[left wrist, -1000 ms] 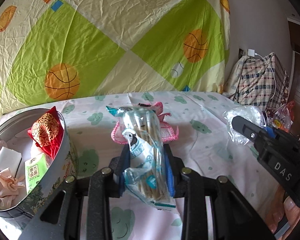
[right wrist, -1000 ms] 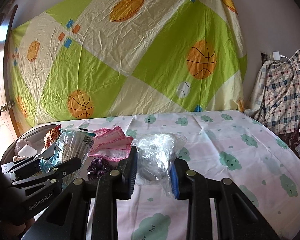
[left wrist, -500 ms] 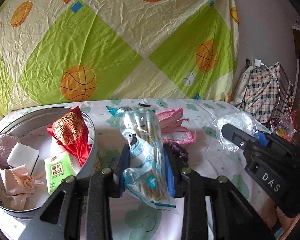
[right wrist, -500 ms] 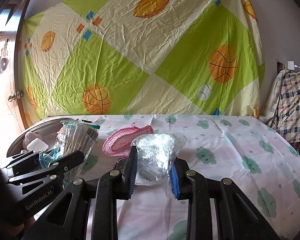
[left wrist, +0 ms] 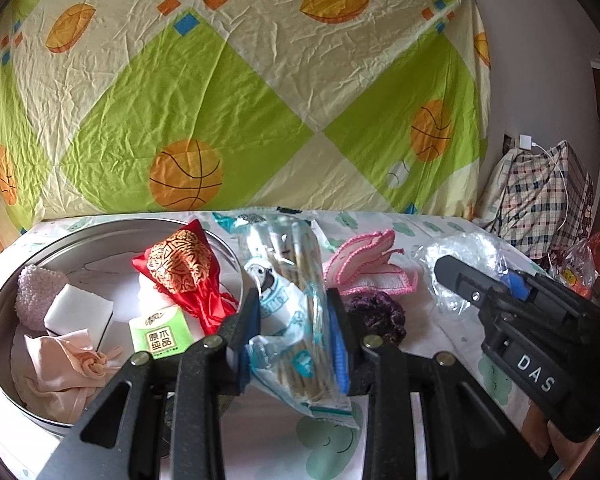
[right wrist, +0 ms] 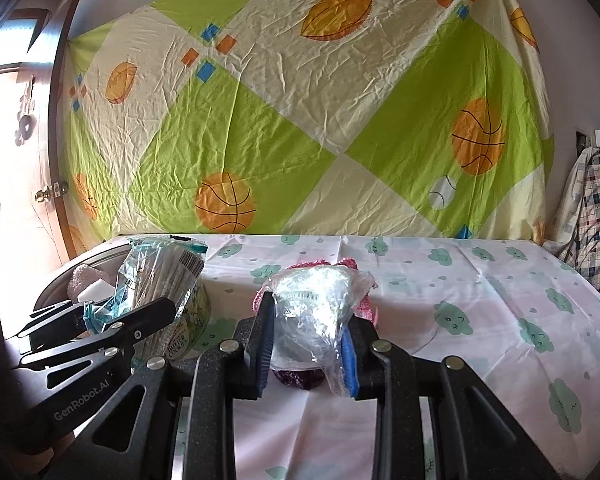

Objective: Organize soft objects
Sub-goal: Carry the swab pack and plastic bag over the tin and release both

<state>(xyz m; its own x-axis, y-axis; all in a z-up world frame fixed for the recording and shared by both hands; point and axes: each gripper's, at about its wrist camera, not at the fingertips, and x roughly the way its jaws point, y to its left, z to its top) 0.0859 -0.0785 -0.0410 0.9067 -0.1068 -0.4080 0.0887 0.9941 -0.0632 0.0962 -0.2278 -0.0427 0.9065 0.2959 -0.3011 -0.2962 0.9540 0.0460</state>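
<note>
left gripper [left wrist: 292,336] clamps a light, crinkly, slippery stick packet [left wrist: 288,300] mid-length beside the round tin [left wrist: 16,364]; right gripper [right wrist: 306,350] pinches a soft, crushable clear bag [right wrist: 314,308] above the tablecloth [right wrist: 480,308].

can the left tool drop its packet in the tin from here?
Probably yes. The left tool grips the packet just beside the open tin; nothing stands between, though the red pouch crowds that edge.

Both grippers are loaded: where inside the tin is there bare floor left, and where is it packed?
Round tin: bare floor along its far wall, behind the red pouch and white block. Near side crowded: peach cloth, green tissue pack.
</note>
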